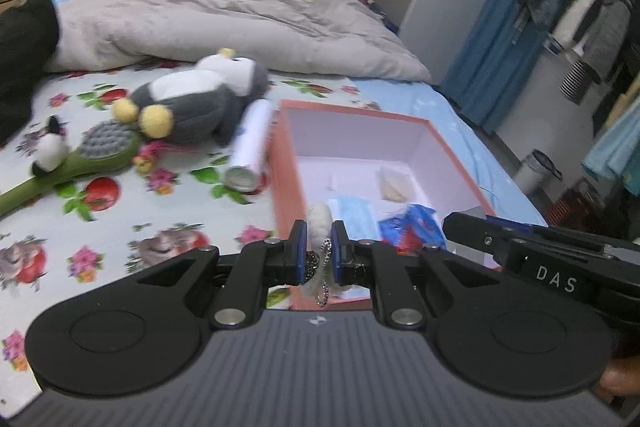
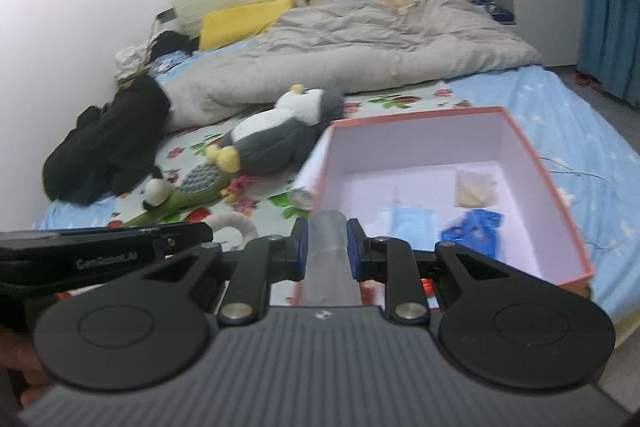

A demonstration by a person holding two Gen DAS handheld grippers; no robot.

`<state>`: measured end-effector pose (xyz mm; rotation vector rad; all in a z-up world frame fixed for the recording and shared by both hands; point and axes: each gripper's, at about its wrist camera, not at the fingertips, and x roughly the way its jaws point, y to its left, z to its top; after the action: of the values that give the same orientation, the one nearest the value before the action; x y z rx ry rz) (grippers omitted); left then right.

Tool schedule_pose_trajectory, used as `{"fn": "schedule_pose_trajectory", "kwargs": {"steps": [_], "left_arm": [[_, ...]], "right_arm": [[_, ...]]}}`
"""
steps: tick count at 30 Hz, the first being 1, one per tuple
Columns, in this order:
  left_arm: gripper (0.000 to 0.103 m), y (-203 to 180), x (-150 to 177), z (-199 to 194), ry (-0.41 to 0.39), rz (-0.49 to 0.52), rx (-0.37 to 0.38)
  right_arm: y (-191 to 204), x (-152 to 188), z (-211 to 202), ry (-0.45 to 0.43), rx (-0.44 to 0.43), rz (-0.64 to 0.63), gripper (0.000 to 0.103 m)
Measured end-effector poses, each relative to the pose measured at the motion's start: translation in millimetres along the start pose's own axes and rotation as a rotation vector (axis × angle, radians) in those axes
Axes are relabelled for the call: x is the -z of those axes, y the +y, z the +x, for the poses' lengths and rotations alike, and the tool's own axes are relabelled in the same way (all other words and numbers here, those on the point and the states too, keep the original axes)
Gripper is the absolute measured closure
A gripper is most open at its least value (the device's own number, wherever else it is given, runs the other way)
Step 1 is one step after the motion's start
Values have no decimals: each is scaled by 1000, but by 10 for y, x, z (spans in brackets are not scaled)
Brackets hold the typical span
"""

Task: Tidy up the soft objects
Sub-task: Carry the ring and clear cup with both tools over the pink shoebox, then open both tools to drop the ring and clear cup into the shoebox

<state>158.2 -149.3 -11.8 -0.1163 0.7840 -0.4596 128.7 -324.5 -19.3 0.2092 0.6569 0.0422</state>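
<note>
— While both hands hover over the near edge of the bed, what is item one?
— Left gripper (image 1: 319, 241), jaws nearly closed, clamped on a white fuzzy band with a dark beaded loop trim (image 1: 321, 255). Its long axis runs along the fingers, pointing ahead towards the open box; the fluffy end juts past the pads, the beaded end hangs back towards the camera.

— Item two?
— Right gripper (image 2: 323, 241), jaws nearly closed on a pale, translucent, tube-shaped soft piece (image 2: 327, 259). Long axis also along the fingers, tip poking just beyond them over the box's near wall. Blurred; I cannot tell the material.

— The box?
— Salmon-pink cardboard box with a white inside (image 2: 552, 187), open, on the floral sheet. Contents: a light blue face mask (image 2: 408, 227), a crumpled blue wrapper (image 2: 474, 231), a small clear packet of something beige (image 2: 476, 187).

— Loose on the sheet?
— Grey and white plush penguin with yellow feet (image 1: 196, 99), lying on its side left of the box. A white cylindrical can (image 1: 250, 147) lies between penguin and box, just beside the box wall. A green long-handled brush with a grey pad (image 1: 100, 147), a little panda figure (image 1: 50, 147) on its handle.
</note>
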Motion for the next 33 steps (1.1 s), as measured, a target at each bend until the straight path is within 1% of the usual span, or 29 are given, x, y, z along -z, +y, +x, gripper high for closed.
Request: {"fn": "schedule_pose_trajectory", "kwargs": {"steps": [5,9,14,16,18,22,26,31,32,33], "left_arm": [[88,-304,-131,273,35,42,32],[88,-459,-295,589,77,78,42],[88,-593,-494,1021,137,116,25],[88,-638,-555,1195,185,134,40],[88,-644,-602,1357,224,128,46],[88,-671,-634,1637,291,157,16],[88,-643,-625,1784,325,155,0],[88,-623,-594,1829,337,153,-2],[87,-618,-591,1835,337,148,3],[86,-612,-593,1836,335,142,6]], "right_arm": [[-336,-63,58,14,37,51,79],[-597,-160,248,53,49,82,77],[-852,-230,533,111,89,98,77],[-949,-241,629,135,101,110,77],[-1005,-235,706,155,118,97,76],[-1128,-208,886,207,122,122,76],[-1192,-158,1031,249,119,142,76],[-1189,-132,1062,261,116,145,74],[-1186,-133,1057,259,114,145,73],[-1188,-141,1061,259,116,143,65]]}}
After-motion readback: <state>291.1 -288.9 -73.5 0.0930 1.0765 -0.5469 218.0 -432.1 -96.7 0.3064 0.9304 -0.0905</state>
